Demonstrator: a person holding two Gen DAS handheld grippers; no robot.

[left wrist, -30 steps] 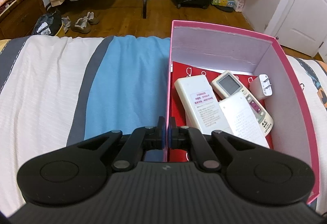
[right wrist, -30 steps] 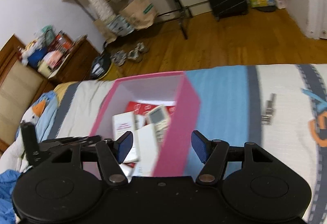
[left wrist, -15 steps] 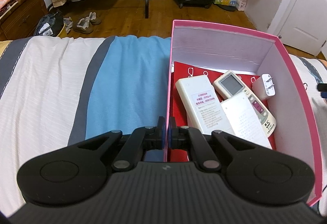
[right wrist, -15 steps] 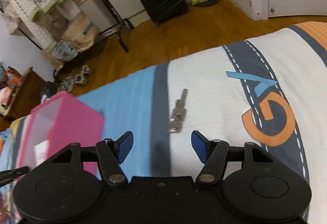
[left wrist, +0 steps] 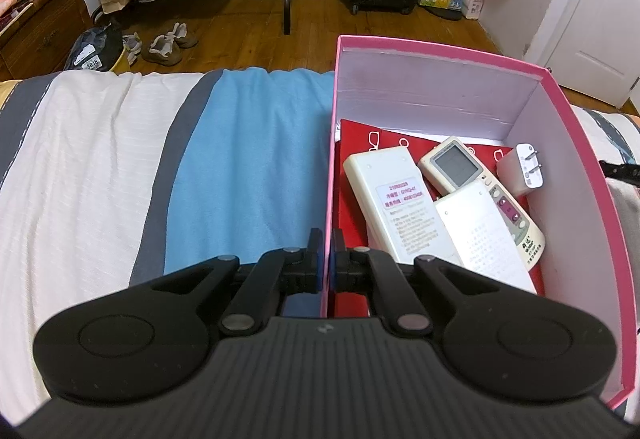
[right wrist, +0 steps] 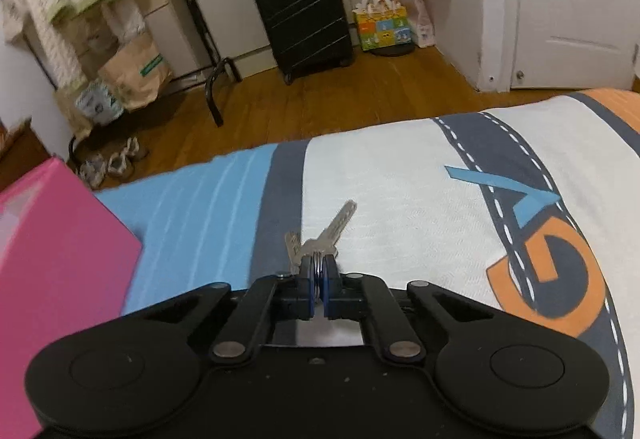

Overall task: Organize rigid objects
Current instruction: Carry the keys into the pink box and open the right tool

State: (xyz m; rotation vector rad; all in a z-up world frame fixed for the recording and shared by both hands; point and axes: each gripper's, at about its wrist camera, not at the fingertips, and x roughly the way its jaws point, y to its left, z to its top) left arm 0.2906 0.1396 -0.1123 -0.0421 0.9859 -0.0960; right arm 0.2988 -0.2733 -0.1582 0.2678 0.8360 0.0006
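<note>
On the bed, right tool (right wrist: 319, 271) has just clamped keys (right wrist: 326, 235); left tool (left wrist: 326, 255) pinches box wall (left wrist: 329, 199).

A dark bag (left wrist: 94, 53) on the floor beside the shoes (left wrist: 170, 43) is showing a white label reading "3018". Inside the pink box (left wrist: 576, 143), the long white remote (left wrist: 390, 205) is carrying a sticker whose top line seems to read "21000029"; the red and black lines under it are too small to read. The remote with a screen (left wrist: 478, 185) beside it is bearing small dark characters near its lower end, unreadable. The bedcover (right wrist: 400, 175) is displaying a large orange letter "G" (right wrist: 548, 279).
</note>
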